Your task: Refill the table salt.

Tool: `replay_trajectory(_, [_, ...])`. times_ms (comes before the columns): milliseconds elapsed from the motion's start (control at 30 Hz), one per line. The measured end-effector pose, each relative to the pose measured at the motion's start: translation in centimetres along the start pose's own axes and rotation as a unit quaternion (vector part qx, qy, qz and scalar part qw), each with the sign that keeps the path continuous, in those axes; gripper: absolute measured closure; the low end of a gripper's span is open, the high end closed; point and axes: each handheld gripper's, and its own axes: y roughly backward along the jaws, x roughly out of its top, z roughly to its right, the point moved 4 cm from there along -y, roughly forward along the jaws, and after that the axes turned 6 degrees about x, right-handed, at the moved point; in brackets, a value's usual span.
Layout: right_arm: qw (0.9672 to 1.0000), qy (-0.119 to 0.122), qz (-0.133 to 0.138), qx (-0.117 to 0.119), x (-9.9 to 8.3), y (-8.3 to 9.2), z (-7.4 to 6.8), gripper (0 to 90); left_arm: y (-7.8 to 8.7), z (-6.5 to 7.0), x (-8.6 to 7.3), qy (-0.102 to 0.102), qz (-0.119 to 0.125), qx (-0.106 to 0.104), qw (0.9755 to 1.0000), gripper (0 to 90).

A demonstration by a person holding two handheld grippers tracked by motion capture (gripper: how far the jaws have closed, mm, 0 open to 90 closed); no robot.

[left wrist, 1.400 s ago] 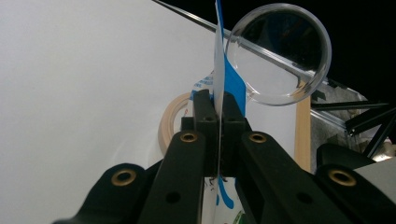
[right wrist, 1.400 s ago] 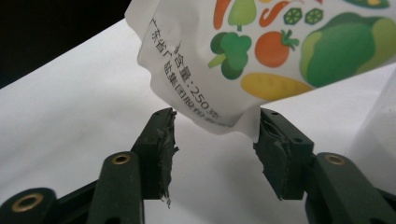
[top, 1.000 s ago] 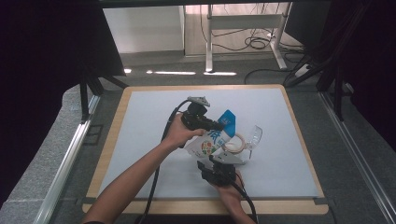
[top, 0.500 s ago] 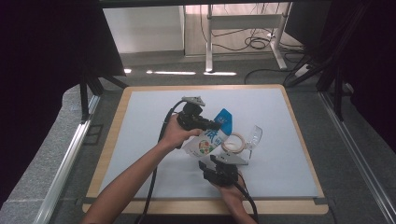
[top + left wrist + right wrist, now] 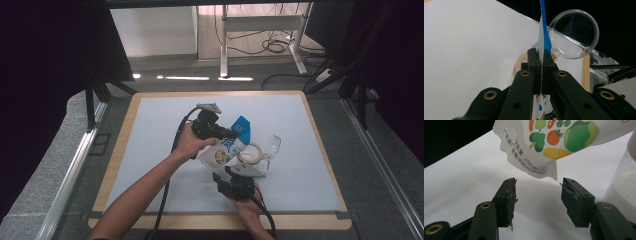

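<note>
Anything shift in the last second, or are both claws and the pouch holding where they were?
Nothing visibly changed. The left claw stays shut on the top edge of the pouch, holding it up off the white mat. The right claw remains open just below the pouch's lower corner, not touching it. The tape roll and clear round lid lie where they were.

White tabletop [image 5: 150, 130] w/ pale wood rim. Grey floor [image 5: 260, 82] behind, light streaks on it. Metal desk legs [image 5: 225, 45] at rear, cables [image 5: 272, 46] coiled beside. Dark panels, maybe curtains [image 5: 45, 65], both sides. Grey rails along table edges.
</note>
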Motion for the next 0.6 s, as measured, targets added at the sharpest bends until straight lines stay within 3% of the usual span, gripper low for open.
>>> replay_trajectory(600, [1.0000,0.003,-0.002,0.005,-0.1,-0.1,-0.3,45.6,2.0,-0.7,0.1,0.013,0.032,0.004,0.9994,89.8])
